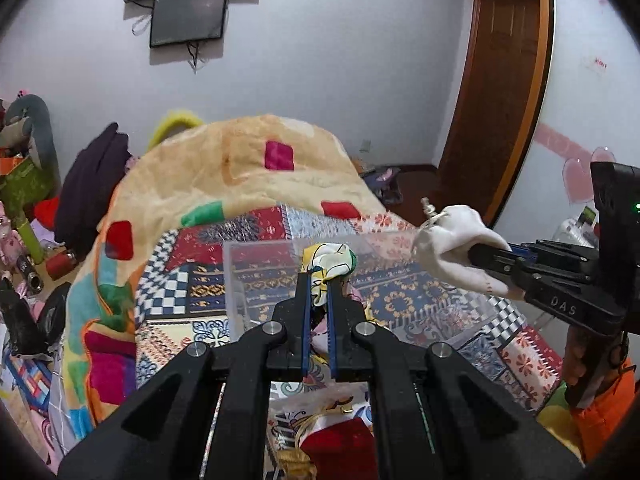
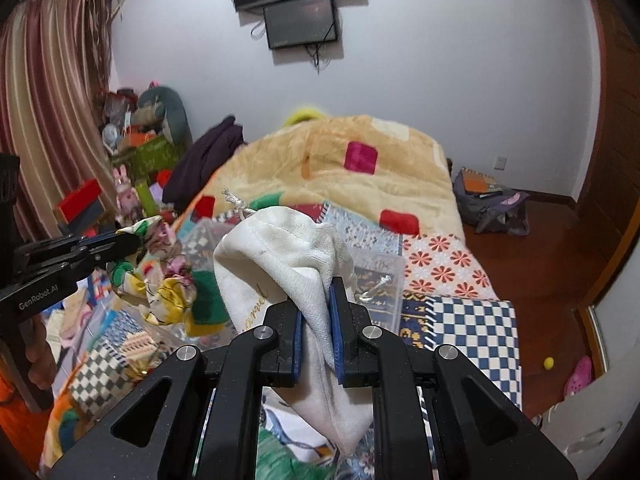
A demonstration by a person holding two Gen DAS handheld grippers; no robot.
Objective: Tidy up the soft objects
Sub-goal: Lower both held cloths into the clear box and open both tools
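My left gripper [image 1: 319, 280] is shut on a colourful patterned cloth [image 1: 330, 266], held above a clear plastic box [image 1: 264, 252] on the bed. The cloth also shows in the right wrist view [image 2: 164, 276], pinched in the left gripper [image 2: 134, 240]. My right gripper [image 2: 318, 292] is shut on a white drawstring pouch [image 2: 288, 256], lifted over the box [image 2: 380, 268]. In the left wrist view the pouch [image 1: 452, 244] hangs from the right gripper [image 1: 474, 254] to the right of the box.
A patchwork bedspread [image 1: 400, 300] and a beige plush blanket [image 1: 248, 168] cover the bed. A red pouch [image 1: 340, 448] lies under the left gripper. Clutter and toys [image 1: 24, 184] crowd the left side. A backpack [image 2: 488, 200] sits on the wooden floor at right.
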